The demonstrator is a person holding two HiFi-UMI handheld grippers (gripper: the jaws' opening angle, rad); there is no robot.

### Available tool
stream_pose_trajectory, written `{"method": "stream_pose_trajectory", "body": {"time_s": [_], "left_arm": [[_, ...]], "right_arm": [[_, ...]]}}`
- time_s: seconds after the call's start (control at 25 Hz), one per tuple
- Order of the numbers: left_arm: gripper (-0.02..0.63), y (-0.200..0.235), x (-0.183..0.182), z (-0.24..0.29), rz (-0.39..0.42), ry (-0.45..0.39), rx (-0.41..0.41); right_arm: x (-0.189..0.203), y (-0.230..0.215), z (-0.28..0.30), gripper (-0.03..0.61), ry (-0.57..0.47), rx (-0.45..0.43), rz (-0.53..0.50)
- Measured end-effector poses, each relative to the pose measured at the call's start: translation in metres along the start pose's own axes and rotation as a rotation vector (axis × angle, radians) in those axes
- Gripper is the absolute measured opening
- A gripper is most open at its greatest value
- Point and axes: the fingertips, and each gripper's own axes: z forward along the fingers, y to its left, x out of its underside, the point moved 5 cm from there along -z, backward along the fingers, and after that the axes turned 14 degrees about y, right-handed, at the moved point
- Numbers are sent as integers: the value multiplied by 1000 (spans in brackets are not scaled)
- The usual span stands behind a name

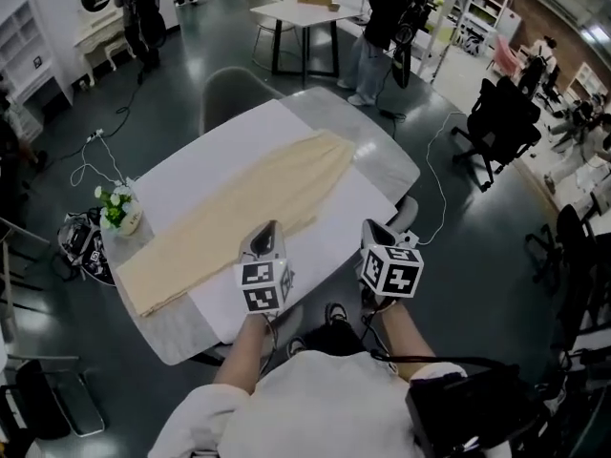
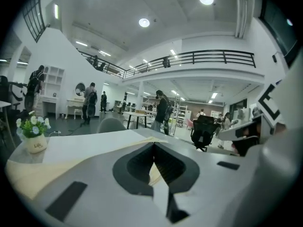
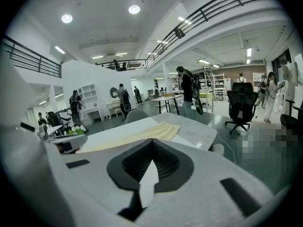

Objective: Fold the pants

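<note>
1. the long cream fabric pants (image 1: 243, 213) lie flat and stretched out slantwise on the white sheet (image 1: 200, 160) that covers the grey stone-look worktop (image 1: 387, 165). one end points to the far corner, the other to the near left. i judge they are smoothed out like this so an end can be lifted over cleanly.
2. the left claw (image 1: 265, 229) is closed and holds nothing. its tip is over the near long edge of the pants; whether it touches the cloth i cannot tell.
3. the right claw (image 1: 376, 225) is also closed and empty. it is at the worktop's near right side, off the pants.
4. both claws are on the person's side, so no fold looks under way. i judge each must open before it can pinch the fabric.
5. a small white pot of white flowers with green leaves (image 1: 119, 210) stands just beside the pants' left end and could be knocked if that end swings up.
6. a grey chair (image 1: 234, 89), a black office chair (image 1: 496, 127) and the standing people are well apart and block nothing.
</note>
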Motion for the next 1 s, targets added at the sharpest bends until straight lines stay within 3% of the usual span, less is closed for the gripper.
{"method": "stream_pose_trajectory", "body": {"time_s": [0.36,0.72,1.0], "left_arm": [[8,37,-7,30,-95,4,-141],[8,48,-30,79,-197,35,-277],[8,48,-23,100,-227,50,-331]], "right_arm": [[-57,-2,72,-8,21,-85,-74],[-123,-10,145,-8,71,-203,-189],[-124,-23,176,-6,107,-232,-205]]}}
